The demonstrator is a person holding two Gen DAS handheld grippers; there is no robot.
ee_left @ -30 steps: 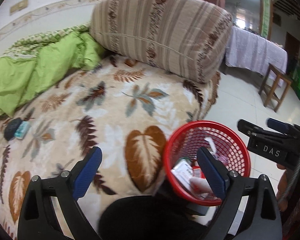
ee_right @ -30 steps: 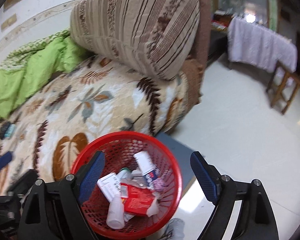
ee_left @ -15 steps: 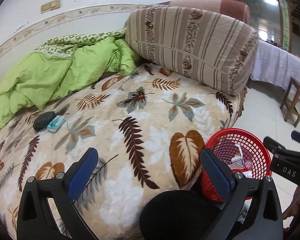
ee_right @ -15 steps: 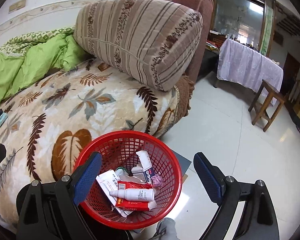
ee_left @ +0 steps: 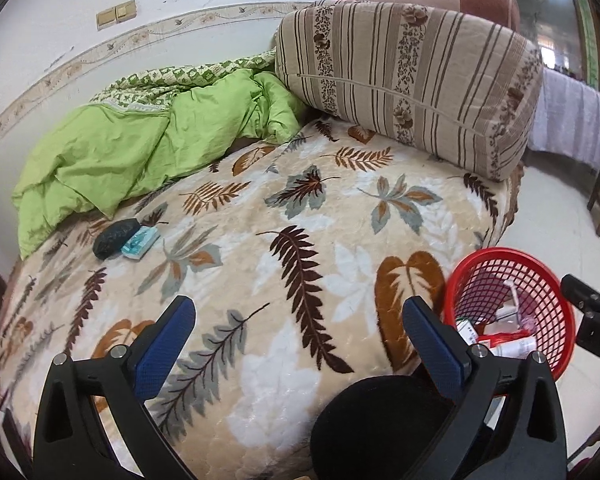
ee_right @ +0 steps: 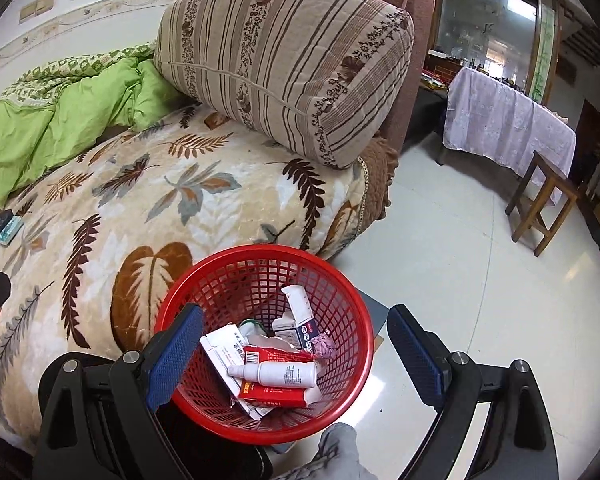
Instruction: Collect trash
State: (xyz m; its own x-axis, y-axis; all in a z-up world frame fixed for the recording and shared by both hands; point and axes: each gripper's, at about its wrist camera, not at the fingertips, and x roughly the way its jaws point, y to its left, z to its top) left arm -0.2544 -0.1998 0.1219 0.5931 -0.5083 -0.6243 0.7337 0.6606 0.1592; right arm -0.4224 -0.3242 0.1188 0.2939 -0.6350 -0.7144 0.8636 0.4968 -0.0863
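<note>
Now, with both the left gripper and right gripper gaping wide and empty beside the red basket, the left should reach well away from the basket for the small teal packet, pinching it squarely without snagging the leaf-print blanket.

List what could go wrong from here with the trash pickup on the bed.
1. The teal packet touches a dark pouch by the green quilt; a wide grab by the open left gripper might take both, and the pouch may not be trash.
2. The red basket sits at the bed's edge; a knock from the open right gripper hovering over it could tip it and spill the white bottle.
</note>
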